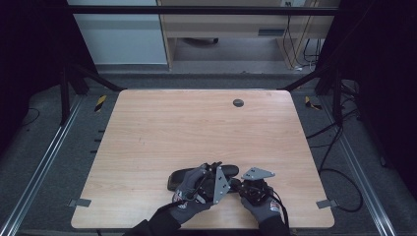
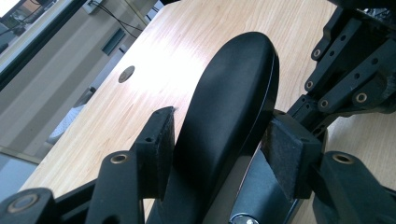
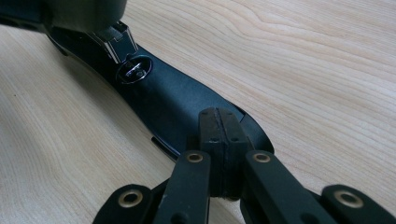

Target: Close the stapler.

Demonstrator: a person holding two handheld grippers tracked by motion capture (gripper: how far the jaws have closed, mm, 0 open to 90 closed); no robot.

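Object: black oblong case point(image 1: 184, 177), glasses-case shape, lying on the wooden table point(image 1: 196, 128) in the lower centre of the high view, close to the near edge.
Case, left gripper view: rounded black lid point(image 2: 233, 107) runs from the bottom centre toward the upper right of the frame; a metal fitting point(image 2: 243, 218) shows at the bottom edge.
Case, right gripper view: flat black part point(image 3: 173, 102) runs from the upper left to the centre; a round metal fastener point(image 3: 134, 70) sits at the upper left.
Left gripper point(image 2: 224, 154): jaws part-way open, one pad on each side of the lid. The left pad point(image 2: 161, 144) lies against it or nearly so; the right pad point(image 2: 285, 149) stands just off it. No firm clamp seen.
Right gripper point(image 3: 219, 140): jaws fully closed, pads pressed together, tip at the near end of the flat part. Whether anything is pinched between the pads cannot be told.
Hands: both gloved, side by side at the lower centre of the high view, left hand point(image 1: 194, 189) over the case, right hand point(image 1: 258, 199) just beside it.
Table: round grommet point(image 1: 238, 103) at upper centre, well apart from the case.
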